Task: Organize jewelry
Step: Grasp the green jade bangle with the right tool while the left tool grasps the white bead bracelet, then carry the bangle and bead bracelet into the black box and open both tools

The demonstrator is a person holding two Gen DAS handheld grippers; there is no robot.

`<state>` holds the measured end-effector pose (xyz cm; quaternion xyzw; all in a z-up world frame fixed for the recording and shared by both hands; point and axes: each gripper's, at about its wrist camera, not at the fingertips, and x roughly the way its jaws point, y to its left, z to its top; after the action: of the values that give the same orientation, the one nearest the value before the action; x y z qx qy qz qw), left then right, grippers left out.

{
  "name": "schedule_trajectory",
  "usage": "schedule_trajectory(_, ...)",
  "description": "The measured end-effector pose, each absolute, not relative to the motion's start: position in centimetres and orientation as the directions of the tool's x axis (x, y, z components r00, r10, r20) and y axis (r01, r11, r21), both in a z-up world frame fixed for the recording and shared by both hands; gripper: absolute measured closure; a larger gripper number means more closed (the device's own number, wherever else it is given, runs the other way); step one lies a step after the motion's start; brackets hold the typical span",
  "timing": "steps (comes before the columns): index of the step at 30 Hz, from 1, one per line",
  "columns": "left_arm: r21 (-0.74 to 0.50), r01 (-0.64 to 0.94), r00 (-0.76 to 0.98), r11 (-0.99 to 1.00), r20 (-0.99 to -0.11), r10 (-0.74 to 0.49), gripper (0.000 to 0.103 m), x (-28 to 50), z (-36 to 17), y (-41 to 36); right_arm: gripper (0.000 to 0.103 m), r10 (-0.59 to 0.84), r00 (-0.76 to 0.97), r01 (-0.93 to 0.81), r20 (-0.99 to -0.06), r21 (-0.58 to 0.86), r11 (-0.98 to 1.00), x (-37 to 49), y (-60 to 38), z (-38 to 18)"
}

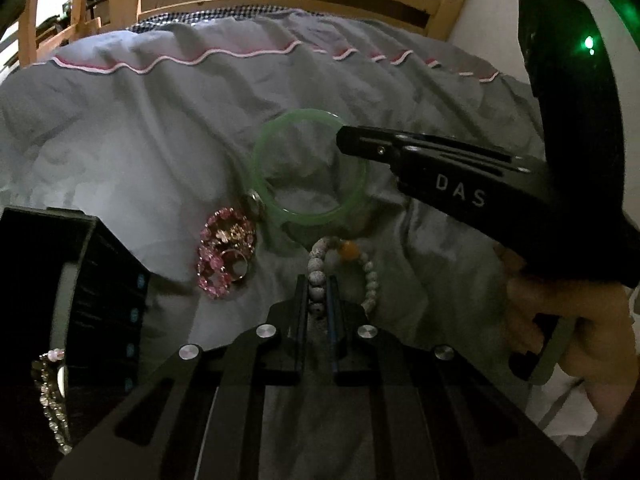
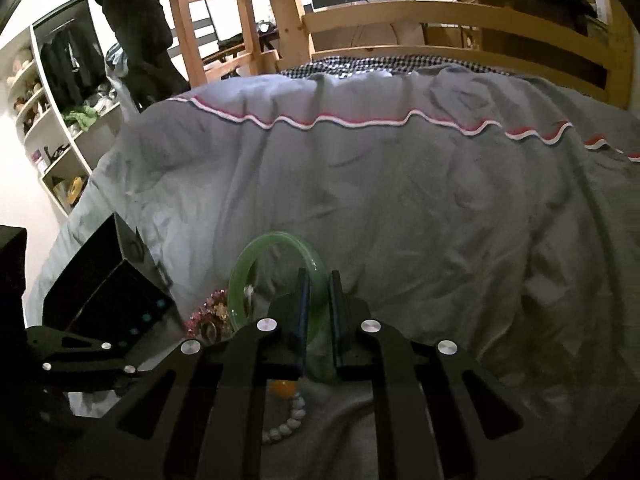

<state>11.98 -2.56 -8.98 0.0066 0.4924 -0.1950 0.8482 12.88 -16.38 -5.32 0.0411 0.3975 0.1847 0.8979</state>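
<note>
A green jade bangle point(image 1: 308, 172) is tilted up off the grey bedspread; my right gripper point(image 2: 318, 280) is shut on its rim point(image 2: 280, 264), and its fingers show in the left wrist view point(image 1: 360, 142). My left gripper point(image 1: 318, 284) is shut on a strand of white speckled beads point(image 1: 318, 268) with an orange bead point(image 1: 349, 250); the strand also shows in the right wrist view point(image 2: 290, 420). A pink jewelled brooch point(image 1: 224, 252) with rings lies left of the beads. A black jewelry box point(image 1: 80, 292) stands at the left, with a rhinestone chain point(image 1: 52, 396) inside.
The wrinkled grey bedspread point(image 2: 400, 220) with a red-and-white wavy trim covers the bed. A wooden bed frame point(image 2: 440, 20) runs along the far side. White shelves point(image 2: 52, 140) with clutter stand at the far left. A hand point(image 1: 568, 332) holds the right gripper's handle.
</note>
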Motion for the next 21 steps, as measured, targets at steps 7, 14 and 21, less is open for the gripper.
schedule_trajectory(7,-0.162,0.325,0.477,0.932,-0.823,-0.309,0.095,12.1,-7.3,-1.6,0.093,0.364,0.641,-0.307,-0.676,0.208,0.929,12.4,-16.3,-3.9)
schedule_trajectory(14,-0.156,0.311,0.501,0.937,-0.811,-0.301,0.095,11.1,-5.5,-0.6,0.093,0.362,0.663,-0.322,-0.656,0.188,0.928,11.9,-15.8,-2.4)
schedule_trajectory(21,-0.155,0.303,0.527,0.940,-0.795,-0.301,0.095,10.2,-3.8,0.3,0.093,0.367,0.672,-0.331,-0.643,0.182,0.926,11.3,-15.5,-1.5)
